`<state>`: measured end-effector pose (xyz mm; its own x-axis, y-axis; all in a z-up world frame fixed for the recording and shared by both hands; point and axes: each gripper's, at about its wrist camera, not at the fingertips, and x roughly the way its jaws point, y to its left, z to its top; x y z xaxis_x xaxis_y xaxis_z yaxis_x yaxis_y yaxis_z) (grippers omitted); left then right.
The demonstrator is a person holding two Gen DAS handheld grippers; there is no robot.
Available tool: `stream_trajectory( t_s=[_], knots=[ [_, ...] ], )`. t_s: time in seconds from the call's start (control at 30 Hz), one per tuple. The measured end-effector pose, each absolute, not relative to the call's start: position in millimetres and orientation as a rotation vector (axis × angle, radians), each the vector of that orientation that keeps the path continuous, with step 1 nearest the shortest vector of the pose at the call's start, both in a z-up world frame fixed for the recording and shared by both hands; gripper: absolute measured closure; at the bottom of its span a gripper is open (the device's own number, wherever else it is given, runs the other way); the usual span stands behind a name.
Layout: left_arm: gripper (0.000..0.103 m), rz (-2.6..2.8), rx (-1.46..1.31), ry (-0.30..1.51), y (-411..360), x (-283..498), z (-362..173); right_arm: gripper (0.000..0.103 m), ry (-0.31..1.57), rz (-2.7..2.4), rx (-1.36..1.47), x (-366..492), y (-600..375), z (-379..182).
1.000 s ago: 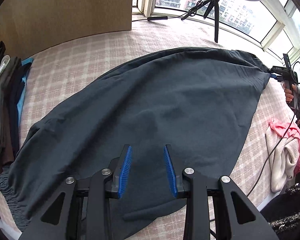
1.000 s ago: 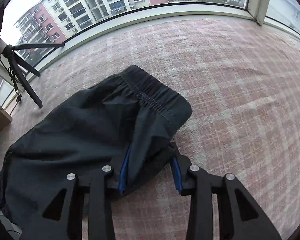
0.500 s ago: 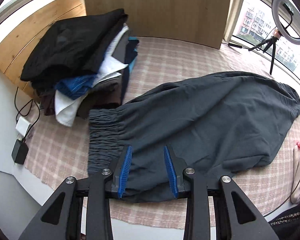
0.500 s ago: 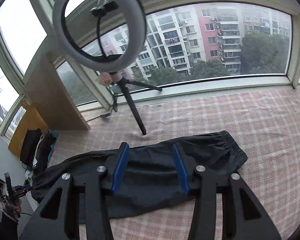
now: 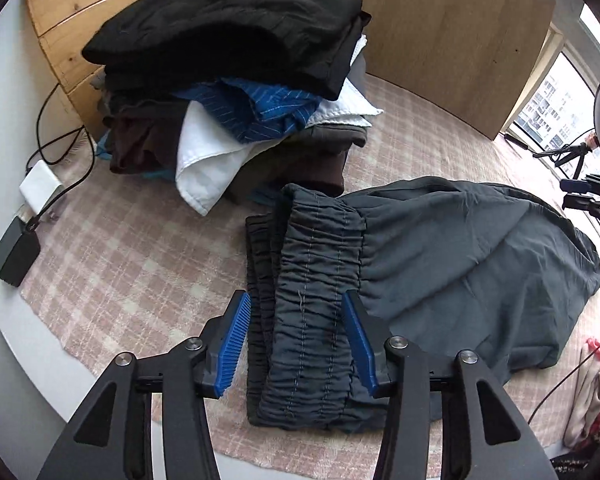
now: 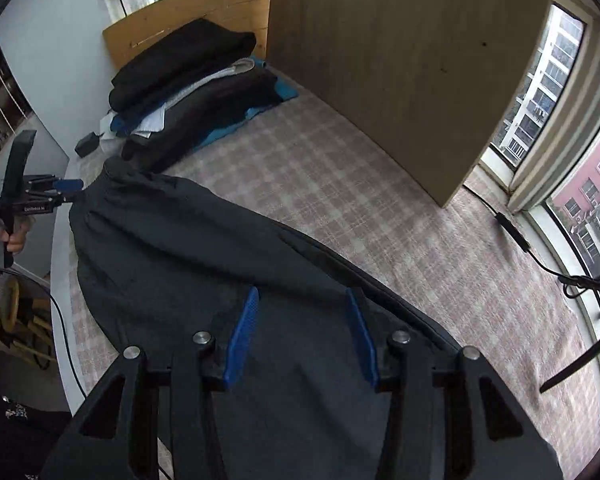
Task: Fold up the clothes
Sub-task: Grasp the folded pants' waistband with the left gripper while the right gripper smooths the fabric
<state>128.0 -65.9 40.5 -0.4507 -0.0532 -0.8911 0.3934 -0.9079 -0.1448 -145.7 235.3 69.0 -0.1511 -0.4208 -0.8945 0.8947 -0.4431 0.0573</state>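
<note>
Trousers of dark grey cloth are lying on the checked blanket, filling the centre and right of the left wrist view, with the gathered waistband at the lower centre, between the blue pads of the left gripper. That gripper is standing apart over the waistband and is not clamping it. In the right wrist view the right gripper is also standing apart, above the dark cloth at the lower centre. The garment seems already doubled lengthwise, but it is lying long and wrinkled, so I judge the cross folds are waiting to be done. A stack of folded clothes is sitting at the upper left, and more clothes are waiting at the lower right edge.
</note>
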Motion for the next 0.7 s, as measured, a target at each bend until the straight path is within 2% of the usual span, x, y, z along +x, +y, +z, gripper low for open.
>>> stream_trajectory(
  t_s=[0.07, 0.1, 0.2, 0.27, 0.3, 0.4, 0.53, 0.63, 0.67, 0.7],
  knots=[
    [0.053, -2.436, 1.509, 0.496, -67.5, 116.3, 28.5, 0.059, 0.668, -1.714, 1.164, -152.9, 217.1, 46.2],
    [0.057, -2.445, 1.533, 0.504, -67.5, 111.2, 22.5, 0.059, 0.677, -1.696, 1.178, -156.6, 210.3, 37.3],
    [0.078, -2.480, 1.510, 0.369, -53.0, 111.2, 18.5, 0.059, 0.704, -1.657, 1.197, -165.8, 195.1, 18.2],
    [0.080, -2.512, 1.470, 0.348, -46.2, 120.0, 21.3, 0.058, 0.732, -1.631, 1.191, -169.9, 187.0, 8.8],
    [0.085, -2.515, 1.455, 0.385, -47.0, 124.6, 22.1, 0.058, 0.749, -1.610, 1.183, -170.5, 184.5, 6.0],
    [0.088, -2.535, 1.400, 0.424, -47.5, 136.6, 26.6, 0.058, 0.745, -1.539, 1.173, -175.2, 181.5, 0.2],
    [0.088, -2.535, 1.398, 0.433, -47.9, 141.2, 26.1, 0.056, 0.739, -1.485, 1.192, -179.2, 184.3, -9.0],
    [0.085, -2.526, 1.426, 0.504, -57.1, 134.1, 21.3, 0.056, 0.768, -1.458, 1.191, -176.3, 185.2, -17.8],
    [0.080, -2.506, 1.439, 0.516, -60.3, 130.6, 19.8, 0.055, 0.786, -1.450, 1.184, -174.0, 184.4, -20.2],
    [0.061, -2.486, 1.452, 0.528, -63.5, 127.1, 18.4, 0.055, 0.803, -1.442, 1.177, -171.7, 183.6, -22.6]
  ],
)
